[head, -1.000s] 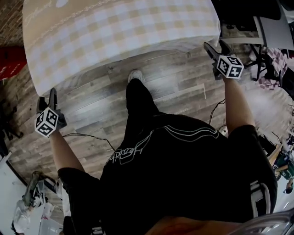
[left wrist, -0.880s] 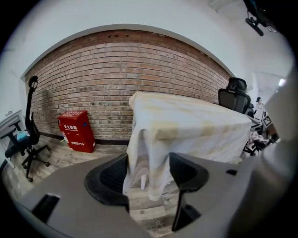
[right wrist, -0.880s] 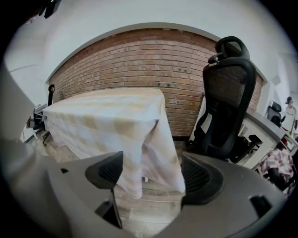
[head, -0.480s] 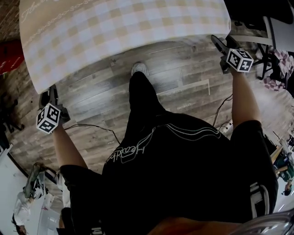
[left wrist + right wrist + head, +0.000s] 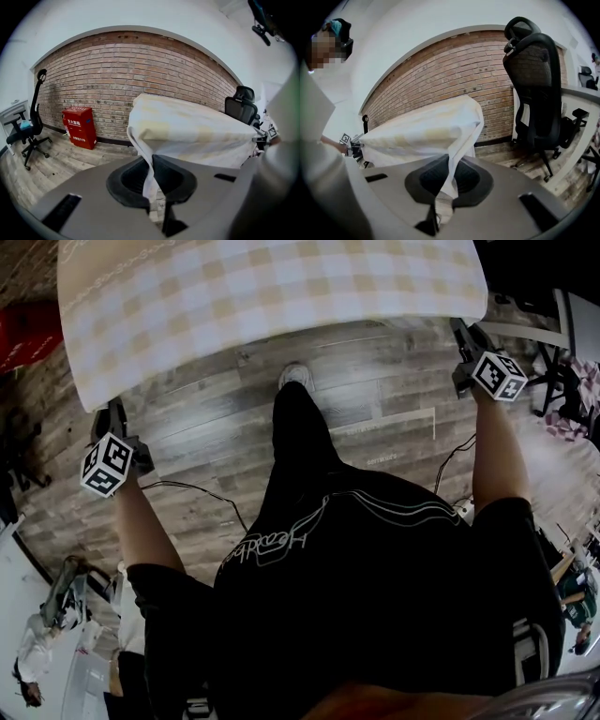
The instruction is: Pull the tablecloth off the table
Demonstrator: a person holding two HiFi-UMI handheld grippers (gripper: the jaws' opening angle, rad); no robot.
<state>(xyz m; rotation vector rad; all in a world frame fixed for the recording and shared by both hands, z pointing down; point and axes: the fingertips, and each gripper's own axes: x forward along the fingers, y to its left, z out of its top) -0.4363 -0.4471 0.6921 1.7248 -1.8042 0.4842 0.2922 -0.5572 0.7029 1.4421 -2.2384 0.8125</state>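
Bare wood floor; office chair at right.

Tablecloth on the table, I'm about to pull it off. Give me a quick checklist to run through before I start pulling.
1. Left claw on a near corner of the tablecloth: ok, jaws closing with cloth between them.
2. Right claw on the other near corner: ok, jaws closing with cloth between them.
3. Nothing standing on the cloth: ok for the part in view.
4. Far edge hanging free: cannot tell, out of view.
5. Floor clear for stepping back: not ok, a cable lies near the feet.
6. Office chair apart from the cloth: ok.
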